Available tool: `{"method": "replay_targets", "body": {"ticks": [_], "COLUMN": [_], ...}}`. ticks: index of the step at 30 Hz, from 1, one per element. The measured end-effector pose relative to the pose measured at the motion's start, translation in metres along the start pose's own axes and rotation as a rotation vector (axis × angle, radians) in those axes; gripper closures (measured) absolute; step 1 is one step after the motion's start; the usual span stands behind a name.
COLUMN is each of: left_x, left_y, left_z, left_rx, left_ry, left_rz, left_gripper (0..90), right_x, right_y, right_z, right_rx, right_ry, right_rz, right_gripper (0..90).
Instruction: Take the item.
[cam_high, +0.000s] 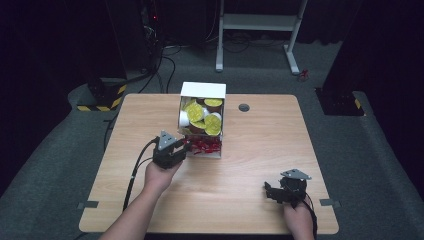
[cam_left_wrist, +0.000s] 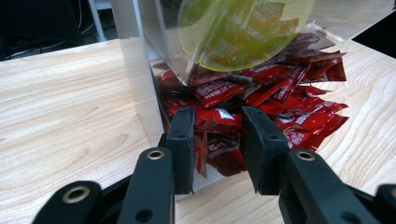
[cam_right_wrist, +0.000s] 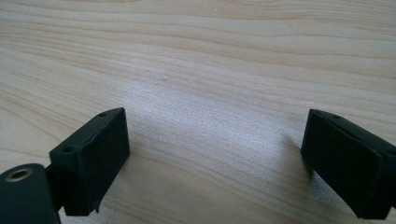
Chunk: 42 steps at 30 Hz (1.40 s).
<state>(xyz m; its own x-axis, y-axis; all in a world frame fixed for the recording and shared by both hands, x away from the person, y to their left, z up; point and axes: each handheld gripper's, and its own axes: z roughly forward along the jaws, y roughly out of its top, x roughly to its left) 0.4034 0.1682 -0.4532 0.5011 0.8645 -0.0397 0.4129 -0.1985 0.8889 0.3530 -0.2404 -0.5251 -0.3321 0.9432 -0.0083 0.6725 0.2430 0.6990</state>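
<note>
Jaws of the left gripper (cam_left_wrist: 217, 135) stand narrow around red packets (cam_left_wrist: 280, 107) and should squeeze one packet only, pulling gently.

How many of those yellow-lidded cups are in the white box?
5 show in the high view, though others may be hidden beneath: one at the back right, one on the left, one at the front left, two at the right inside the white box.
</note>
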Motion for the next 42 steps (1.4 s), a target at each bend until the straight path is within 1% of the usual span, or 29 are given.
{"method": "replay_targets", "body": {"ticks": [7,8,9,16,17,22,25,27,28,31,34,42], "left_x": [-0.001,-0.002,-0.002,-0.004,-0.005,-0.005,-0.007,-0.007,-0.008,-0.008,-0.009,-0.01], "left_y": [-0.003,-0.004,-0.004,-0.005,-0.005,-0.005,-0.005,-0.006,-0.007,-0.008,-0.01,-0.012], "left_z": [-0.001,-0.001,-0.001,-0.002,-0.003,-0.005,-0.007,-0.009,-0.01,-0.013,-0.017,-0.025], "left_rx": [0.001,-0.001,-0.001,-0.015,-0.018,-0.025,-0.03,-0.036,-0.038,-0.049,-0.057,-0.069], "left_ry": [0.007,0.013,0.013,0.023,0.024,0.024,0.026,0.03,0.029,0.03,0.024,0.017], "left_rz": [0.005,0.014,0.014,0.017,0.017,0.019,0.023,0.033,0.028,0.031,0.021,0.021], "left_gripper": [68.0,68.1,68.2,68.4,68.4,68.5,68.5,68.5,68.5,68.5,68.6,68.7], "right_x": [0.0,0.0,0.0,0.0,0.0,0.0,0.0,0.0,0.0,0.0,0.0,0.0], "right_y": [0.0,0.0,0.0,0.0,0.0,0.0,0.0,0.0,0.0,0.0,0.0,0.0], "right_z": [0.0,0.0,0.0,0.0,0.0,0.0,0.0,0.0,0.0,0.0,-0.001,-0.001], "right_rx": [-0.002,-0.001,-0.001,0.0,-0.001,0.001,0.001,0.001,0.001,0.002,0.002,0.004], "right_ry": [0.0,0.0,0.0,0.0,0.0,0.002,0.002,0.002,0.002,0.003,0.005,0.007], "right_rz": [-0.006,-0.004,-0.004,0.0,-0.007,-0.008,-0.008,-0.008,-0.008,-0.007,-0.008,-0.004], "right_gripper": [7.8,7.8,7.8,7.8,7.8,7.8,7.8,7.8,7.8,7.8,7.8,7.8]}}
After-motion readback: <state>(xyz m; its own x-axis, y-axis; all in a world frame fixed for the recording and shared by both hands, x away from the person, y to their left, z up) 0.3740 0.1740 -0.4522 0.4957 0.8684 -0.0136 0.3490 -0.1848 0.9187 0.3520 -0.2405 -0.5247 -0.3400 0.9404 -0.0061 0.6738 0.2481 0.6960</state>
